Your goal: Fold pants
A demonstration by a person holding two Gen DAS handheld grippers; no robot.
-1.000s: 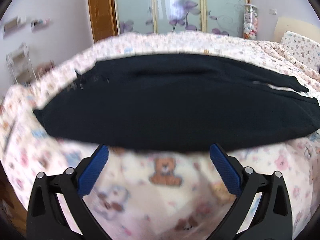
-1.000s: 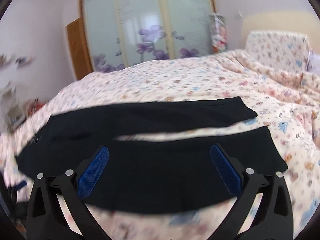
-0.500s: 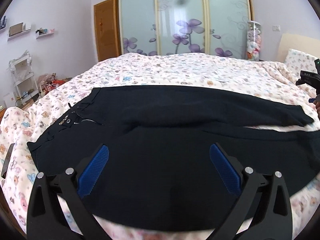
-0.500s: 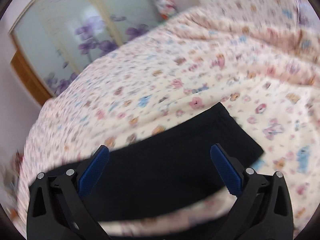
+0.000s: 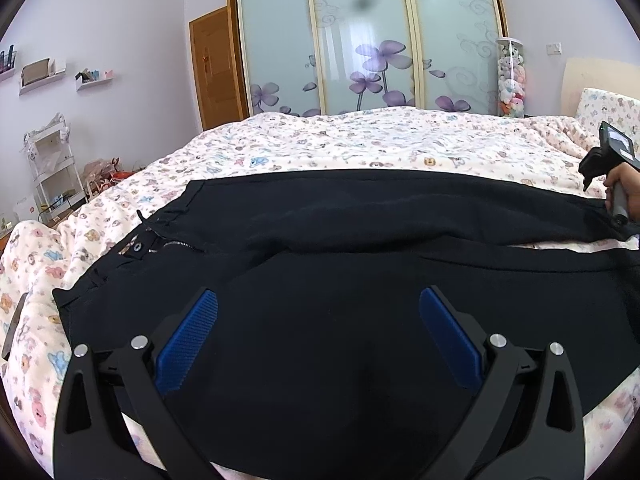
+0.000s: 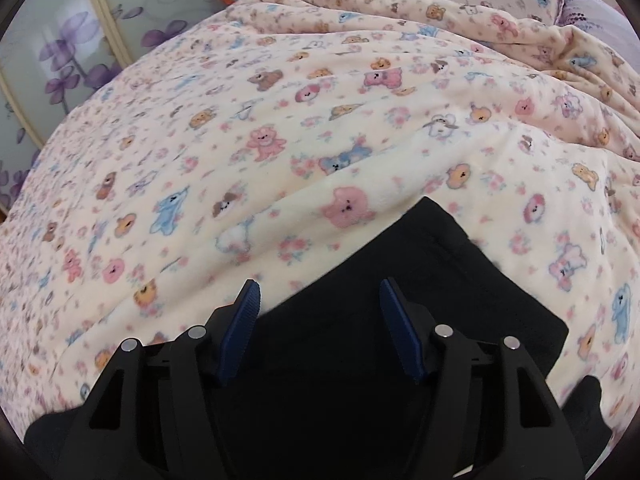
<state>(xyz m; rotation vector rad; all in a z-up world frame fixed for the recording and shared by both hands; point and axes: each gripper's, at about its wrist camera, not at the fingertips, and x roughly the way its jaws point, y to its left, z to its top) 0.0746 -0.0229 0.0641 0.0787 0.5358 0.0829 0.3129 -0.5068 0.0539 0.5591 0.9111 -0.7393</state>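
From the left wrist, one pair of black pants [image 5: 360,240] lay flat across the bed [image 5: 360,140], two legs side by side. The left claw [image 5: 318,332] hung over them, jaws wide apart. A tube of plush toys [image 5: 510,80] stood beside three sliding doors [image 5: 360,40].

From the right wrist, the right claw [image 6: 319,320] was apart over one leg's hem.

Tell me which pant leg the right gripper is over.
The far leg, at its cuff. The right gripper hovers open over that hem, while the near leg lies under the left gripper.
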